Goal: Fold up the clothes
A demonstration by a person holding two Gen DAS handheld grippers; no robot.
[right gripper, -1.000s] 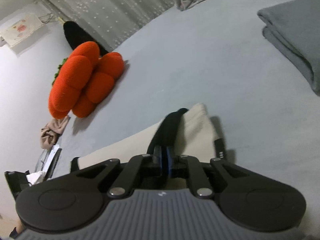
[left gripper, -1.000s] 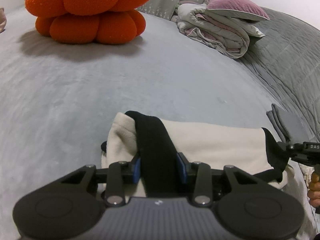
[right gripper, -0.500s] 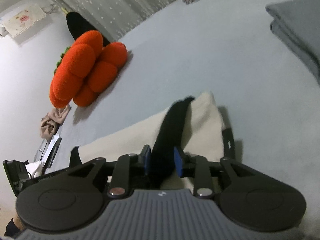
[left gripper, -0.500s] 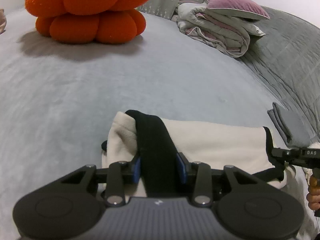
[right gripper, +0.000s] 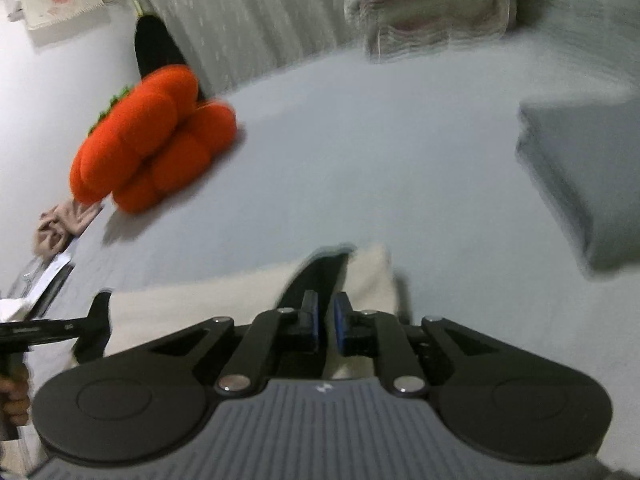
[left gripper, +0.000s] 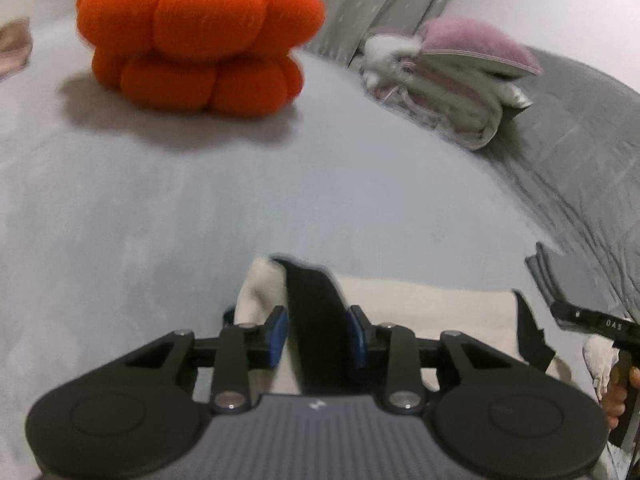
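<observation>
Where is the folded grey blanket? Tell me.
In the right wrist view, the folded grey blanket lies at the right edge on the pale grey bed, beyond the cream garment.

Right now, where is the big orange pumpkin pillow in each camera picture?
Left wrist view: the orange pumpkin pillow sits at the top left, far across the grey bed.
Right wrist view: it lies left of middle, tilted, near the curtain.
Shared landmark: the folded cream garment at the bottom of both.

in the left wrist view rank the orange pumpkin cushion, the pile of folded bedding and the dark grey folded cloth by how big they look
1. orange pumpkin cushion, clearly the largest.
2. pile of folded bedding, somewhat smaller.
3. dark grey folded cloth, smallest, though cut off by the other gripper and nearer the camera, so its true size is unsure.
</observation>
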